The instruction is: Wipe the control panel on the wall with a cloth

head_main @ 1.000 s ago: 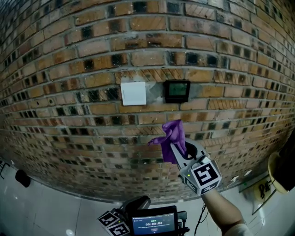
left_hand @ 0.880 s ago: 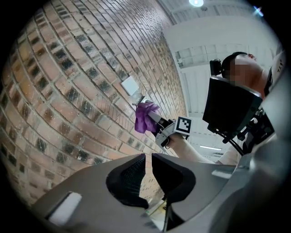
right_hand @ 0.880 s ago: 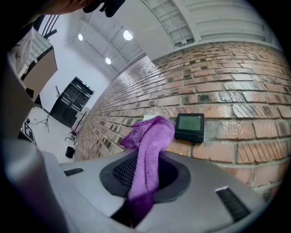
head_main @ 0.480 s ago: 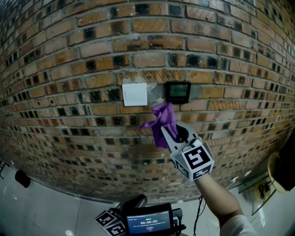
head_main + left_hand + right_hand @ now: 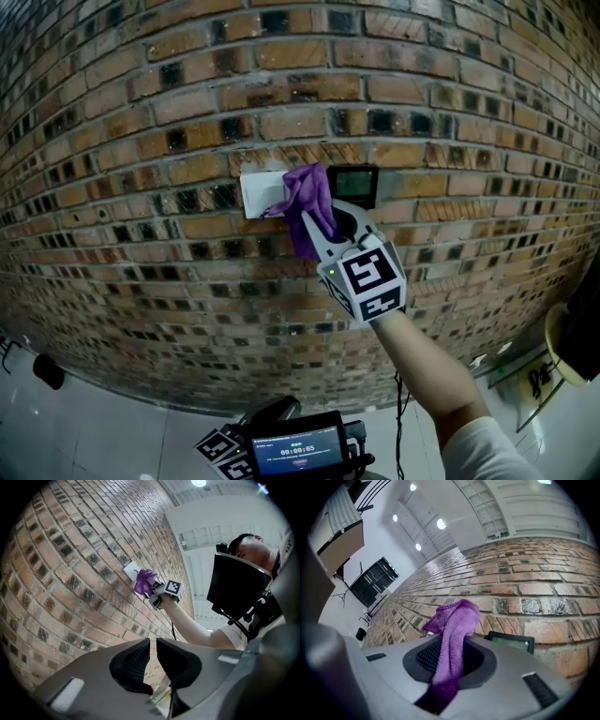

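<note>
The dark control panel (image 5: 355,185) with a greenish screen is set in the brick wall (image 5: 141,141), beside a white switch plate (image 5: 255,192). My right gripper (image 5: 313,217) is shut on a purple cloth (image 5: 306,195), which it holds up against the wall. The cloth covers the white plate's right edge and lies just left of the panel. In the right gripper view the cloth (image 5: 452,625) hangs between the jaws of the right gripper (image 5: 449,660), with the panel (image 5: 511,642) just beyond at the right. My left gripper (image 5: 278,412) stays low; its jaws in the left gripper view (image 5: 151,654) stand together with nothing between them.
A glossy white floor (image 5: 94,431) runs along the foot of the wall. On it lies a small black object (image 5: 47,367) at far left. A yellowish round thing (image 5: 562,352) is at the right edge. The person's arm (image 5: 427,375) reaches up from lower right.
My right gripper has carried the purple cloth up and to the left along the wall, from below the panel to the white plate's right edge. The left gripper has stayed low.
</note>
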A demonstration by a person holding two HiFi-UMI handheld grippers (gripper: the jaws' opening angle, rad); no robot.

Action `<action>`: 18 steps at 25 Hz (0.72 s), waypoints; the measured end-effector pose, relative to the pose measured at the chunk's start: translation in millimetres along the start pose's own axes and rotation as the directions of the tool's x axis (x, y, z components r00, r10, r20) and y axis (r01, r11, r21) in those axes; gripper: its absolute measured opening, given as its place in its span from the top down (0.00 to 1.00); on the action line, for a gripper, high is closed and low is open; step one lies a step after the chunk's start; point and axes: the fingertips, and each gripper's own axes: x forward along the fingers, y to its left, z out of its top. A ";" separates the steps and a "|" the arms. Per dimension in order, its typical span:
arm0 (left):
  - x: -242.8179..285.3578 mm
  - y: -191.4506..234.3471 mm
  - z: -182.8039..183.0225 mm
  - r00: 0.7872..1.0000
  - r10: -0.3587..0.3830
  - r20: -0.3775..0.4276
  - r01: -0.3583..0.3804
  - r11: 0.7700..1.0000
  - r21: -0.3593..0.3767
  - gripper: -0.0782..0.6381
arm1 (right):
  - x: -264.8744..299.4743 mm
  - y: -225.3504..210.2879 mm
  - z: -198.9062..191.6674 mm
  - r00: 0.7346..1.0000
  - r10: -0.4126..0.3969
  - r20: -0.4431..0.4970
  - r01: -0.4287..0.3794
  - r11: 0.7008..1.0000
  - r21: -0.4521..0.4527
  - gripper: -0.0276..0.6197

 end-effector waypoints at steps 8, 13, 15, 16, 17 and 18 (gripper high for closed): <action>-1.5 1.5 -0.1 1.000 0.012 0.005 -0.012 1.000 0.005 0.84 | 23.8 -2.8 -12.1 0.999 0.005 -0.034 -0.005 1.000 -0.011 0.83; 0.6 1.1 -2.0 1.000 0.017 -0.005 -0.017 1.000 0.001 0.84 | 21.0 -16.8 -17.5 0.999 -0.017 -0.047 0.017 1.000 -0.009 0.83; 2.7 0.2 -2.6 1.000 0.015 -0.008 -0.015 1.000 0.002 0.84 | 17.2 -23.2 -18.4 0.998 -0.027 -0.049 0.027 1.000 -0.014 0.83; 3.7 -0.3 -3.0 1.000 0.012 -0.009 -0.012 1.000 0.002 0.84 | 14.7 -26.8 -18.4 0.998 -0.034 -0.049 0.033 0.999 -0.017 0.83; 4.6 -0.7 -3.6 1.000 0.009 -0.010 -0.009 1.000 0.002 0.84 | 12.0 -30.5 -18.2 0.998 -0.041 -0.049 0.040 0.999 -0.020 0.83; 5.7 -1.1 -4.3 1.000 0.006 -0.012 -0.006 1.000 0.002 0.84 | 9.2 -34.4 -18.0 0.998 -0.049 -0.049 0.048 0.999 -0.025 0.83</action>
